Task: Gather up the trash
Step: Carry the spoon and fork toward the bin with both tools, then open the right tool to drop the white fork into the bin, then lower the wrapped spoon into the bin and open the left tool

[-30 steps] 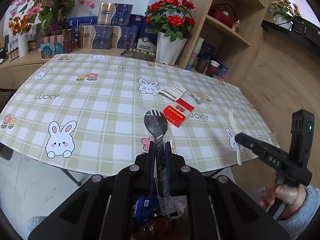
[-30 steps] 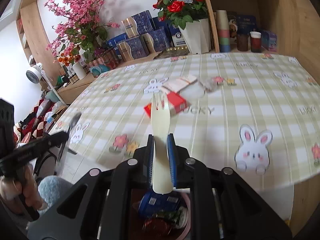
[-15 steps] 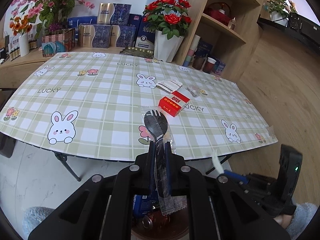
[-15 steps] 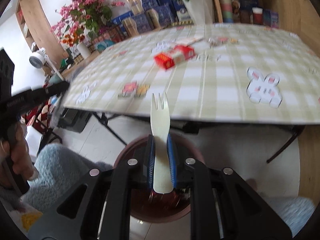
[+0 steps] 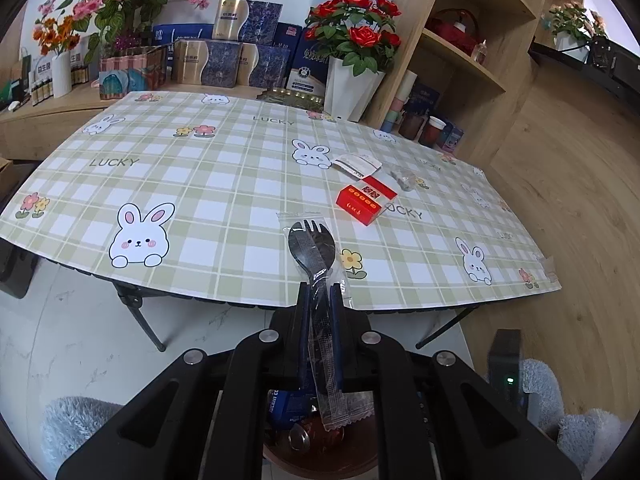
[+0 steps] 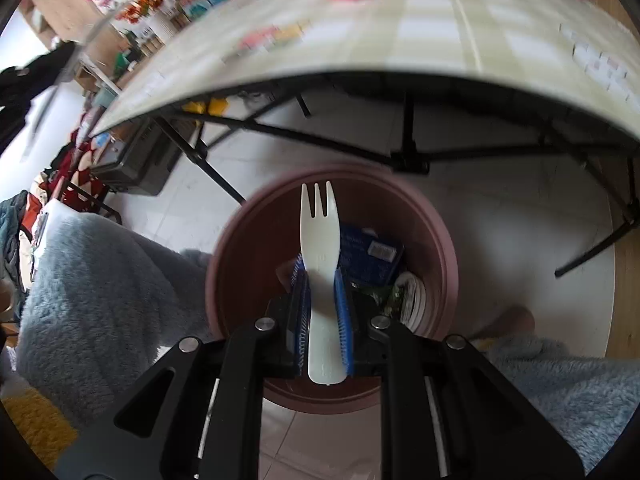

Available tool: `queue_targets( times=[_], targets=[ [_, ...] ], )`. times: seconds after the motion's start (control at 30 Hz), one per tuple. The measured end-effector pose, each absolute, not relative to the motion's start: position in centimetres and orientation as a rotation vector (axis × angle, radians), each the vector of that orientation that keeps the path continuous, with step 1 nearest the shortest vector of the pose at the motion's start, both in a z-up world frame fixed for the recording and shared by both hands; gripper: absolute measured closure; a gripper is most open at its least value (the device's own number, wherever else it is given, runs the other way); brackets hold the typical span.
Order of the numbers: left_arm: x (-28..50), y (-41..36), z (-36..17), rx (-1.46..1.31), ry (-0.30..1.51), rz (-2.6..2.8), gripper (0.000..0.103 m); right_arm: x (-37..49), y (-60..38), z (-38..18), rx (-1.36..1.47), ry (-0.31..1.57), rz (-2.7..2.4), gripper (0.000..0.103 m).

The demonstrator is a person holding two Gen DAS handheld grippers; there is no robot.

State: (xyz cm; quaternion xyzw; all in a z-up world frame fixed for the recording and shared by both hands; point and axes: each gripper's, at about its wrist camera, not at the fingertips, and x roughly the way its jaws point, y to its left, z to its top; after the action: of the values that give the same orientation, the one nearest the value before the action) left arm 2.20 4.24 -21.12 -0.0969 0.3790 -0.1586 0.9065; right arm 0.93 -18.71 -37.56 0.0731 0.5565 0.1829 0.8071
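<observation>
Both tongs were clamped when I looked — left tongs on a wrapped black spork near the counter edge, right tongs holding a white spork over the trash bin.

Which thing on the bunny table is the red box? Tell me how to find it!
Look at the checked table with bunnies on it. Near its right side, by the word LUCKY, sits the red box. It is the only bright red thing there; the packets beside it are white or clear.
</observation>
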Motion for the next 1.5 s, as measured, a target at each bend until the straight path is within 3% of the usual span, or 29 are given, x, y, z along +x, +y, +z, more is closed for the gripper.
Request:
queue_targets(
  times=[0.37, 0.5, 0.7, 0.87, 0.97, 1.13, 1.5],
  targets=[
    [2.0, 4.4, -22.1, -0.210, 0.803, -0.323, 0.093, 2.1, -18.3, -41.5, 0.128, 1.309, 0.337, 0.085],
    [2.0, 4.3, -22.4, -0.209, 0.811, -0.323, 0.093, 2.4, -18.7, -41.4, 0.145, 1.298, 0.314, 0.071],
    [2.1, 4.0, -23.0, -0.201, 0.822, -0.335, 0.093, 2.2, -19.1, -39.9, 0.161, 1.239, 0.306, 0.066],
    [2.4, 3.6, -23.7, -0.178, 0.842, -0.338, 0.093, 1.5, -18.8, -36.5, 0.123, 1.082, 0.316, 0.019],
    [2.4, 2.9, -24.1, -0.154, 0.853, -0.348, 0.093, 0.8, -18.8, -33.9, 0.090, 0.976, 0.298, 0.008],
    [2.1, 1.6, -25.3, -0.123, 0.870, -0.367, 0.093, -0.5, -19.5, -30.1, 0.036, 0.817, 0.274, 0.006],
    [2.2, -0.4, -30.6, -0.019, 1.000, -0.373, 0.093, -0.2, -21.7, -26.9, 0.112, 0.723, 0.212, 0.006]
  ],
)
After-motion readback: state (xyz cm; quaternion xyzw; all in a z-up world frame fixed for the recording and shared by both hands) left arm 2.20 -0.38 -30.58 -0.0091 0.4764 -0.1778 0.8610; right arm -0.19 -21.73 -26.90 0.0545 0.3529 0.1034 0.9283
